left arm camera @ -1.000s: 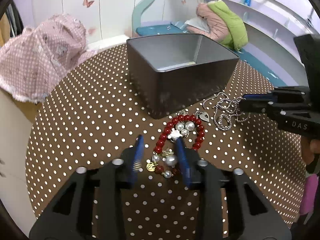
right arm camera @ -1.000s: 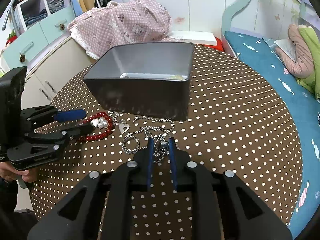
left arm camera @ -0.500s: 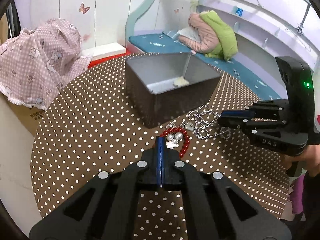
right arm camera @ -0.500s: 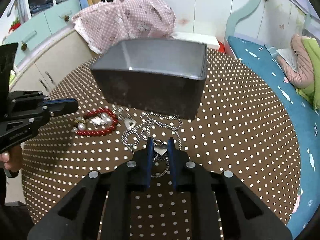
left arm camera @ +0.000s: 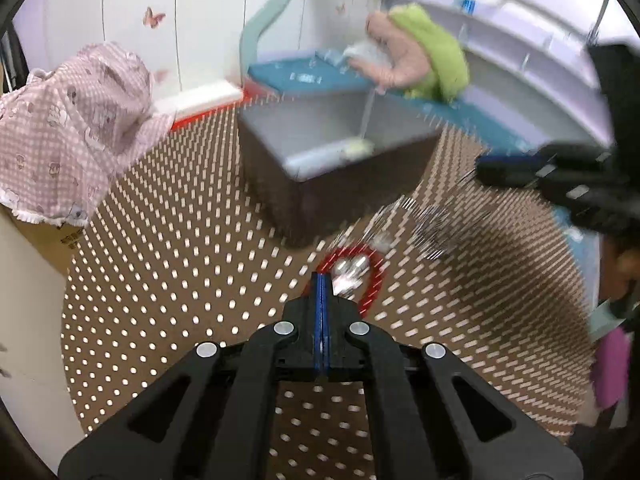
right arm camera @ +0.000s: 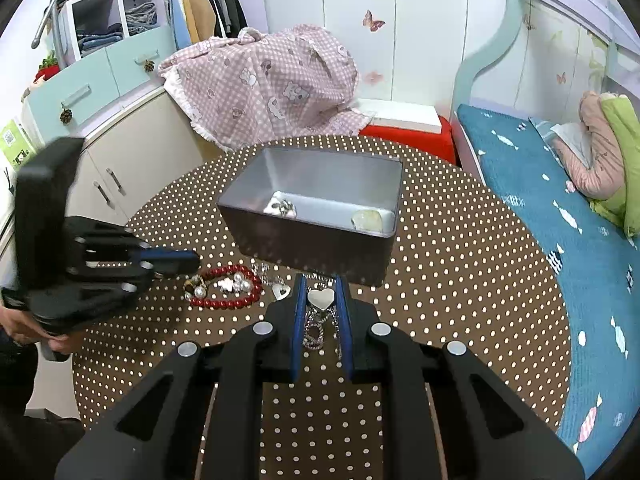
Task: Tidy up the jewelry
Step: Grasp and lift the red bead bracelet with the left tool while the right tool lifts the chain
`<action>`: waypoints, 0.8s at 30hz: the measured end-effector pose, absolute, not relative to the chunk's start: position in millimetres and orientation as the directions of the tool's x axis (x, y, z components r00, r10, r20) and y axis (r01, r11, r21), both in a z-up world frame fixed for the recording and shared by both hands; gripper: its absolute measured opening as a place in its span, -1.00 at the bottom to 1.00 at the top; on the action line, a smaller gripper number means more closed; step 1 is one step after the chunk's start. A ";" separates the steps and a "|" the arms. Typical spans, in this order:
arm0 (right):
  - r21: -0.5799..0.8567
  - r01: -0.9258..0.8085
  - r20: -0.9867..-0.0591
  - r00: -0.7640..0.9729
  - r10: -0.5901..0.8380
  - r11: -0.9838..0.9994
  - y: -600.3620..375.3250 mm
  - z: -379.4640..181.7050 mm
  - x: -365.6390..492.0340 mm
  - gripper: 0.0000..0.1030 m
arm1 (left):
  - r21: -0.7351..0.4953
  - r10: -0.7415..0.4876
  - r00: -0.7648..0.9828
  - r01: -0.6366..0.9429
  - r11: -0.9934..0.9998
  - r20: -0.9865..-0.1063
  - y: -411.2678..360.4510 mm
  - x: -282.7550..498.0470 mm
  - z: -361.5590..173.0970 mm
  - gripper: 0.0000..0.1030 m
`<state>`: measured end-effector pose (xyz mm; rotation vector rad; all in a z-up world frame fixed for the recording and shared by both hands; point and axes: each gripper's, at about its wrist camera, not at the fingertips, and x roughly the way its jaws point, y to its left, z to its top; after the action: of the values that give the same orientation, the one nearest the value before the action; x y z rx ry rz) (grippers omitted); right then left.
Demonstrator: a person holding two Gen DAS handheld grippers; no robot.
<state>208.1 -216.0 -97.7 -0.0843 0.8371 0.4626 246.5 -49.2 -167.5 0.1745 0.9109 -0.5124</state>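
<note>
Right hand-held gripper [right arm camera: 321, 300] nearly closed on silver necklace [right arm camera: 316, 326], heart pendant [right arm camera: 321, 298] pinched btwn blue pads, chain hanging in loops below, lifted just above bench [right arm camera: 460, 280]. In left wrist view same chain [left arm camera: 436, 224] a blurred silver smear under right gripper's tips, so exact hang not readable. Left hand-held gripper [left arm camera: 322, 286] fully closed, blue pads pressed together w/ nothing seen btwn them, hovering just left of red bead bracelet [right arm camera: 226, 292]. Bracelet flat on bench, pearl and silver charms inside its loop, small gold-tone charm cluster at its left end. Second small silver heart [right arm camera: 281, 291] on bench just right of bracelet, btwn it and right gripper. Dark rectangular box [right arm camera: 320, 216] w/ grey lining right behind jewelry, open top; inside, small silver piece near left front corner, pale yellowish item near right front corner — prob. a stone, too small to tell. Bench round, brown w/ white dots. Beyond: pink checked cloth [right arm camera: 272, 80] over cabinet, bed w/ teal cover [right arm camera: 560, 220] to the right, green and pink bundle [right arm camera: 612, 152] on it.
</note>
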 end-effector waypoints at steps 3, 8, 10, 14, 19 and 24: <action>0.115 -0.420 -0.741 0.567 0.359 0.900 -215.3 -103.8 206.8 -0.74 | -0.068 -0.360 0.505 0.506 0.860 -0.784 -49.0 251.6 -173.1 -0.97; 0.120 -0.412 -0.745 0.564 0.356 0.903 -218.8 -105.5 202.4 -0.74 | 0.007 -0.329 0.516 0.546 0.838 -0.791 -59.9 257.5 -169.9 0.07; 0.120 -0.410 -0.745 0.565 0.355 0.904 -219.6 -105.1 202.3 -0.74 | 0.045 -0.326 0.535 0.566 0.823 -0.780 -66.1 255.7 -169.3 0.49; 0.120 -0.406 -0.747 0.564 0.352 0.906 -219.3 -104.9 202.5 -0.74 | -0.002 -0.327 0.483 0.559 0.829 -0.813 -67.3 266.1 -182.1 0.09; 0.119 -0.400 -0.751 0.562 0.346 0.909 -221.9 -106.2 201.5 -0.74 | -0.044 -0.362 0.496 0.542 0.839 -0.789 -55.6 267.5 -177.3 0.10; 0.123 -0.398 -0.753 0.559 0.347 0.909 -222.5 -106.7 202.0 -0.74 | -0.052 -0.355 0.494 0.527 0.848 -0.794 -44.0 272.1 -180.5 0.11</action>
<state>202.0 -222.5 -106.7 -0.0639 0.8734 0.4396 272.1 -44.0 -180.5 0.2083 0.9088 -0.5392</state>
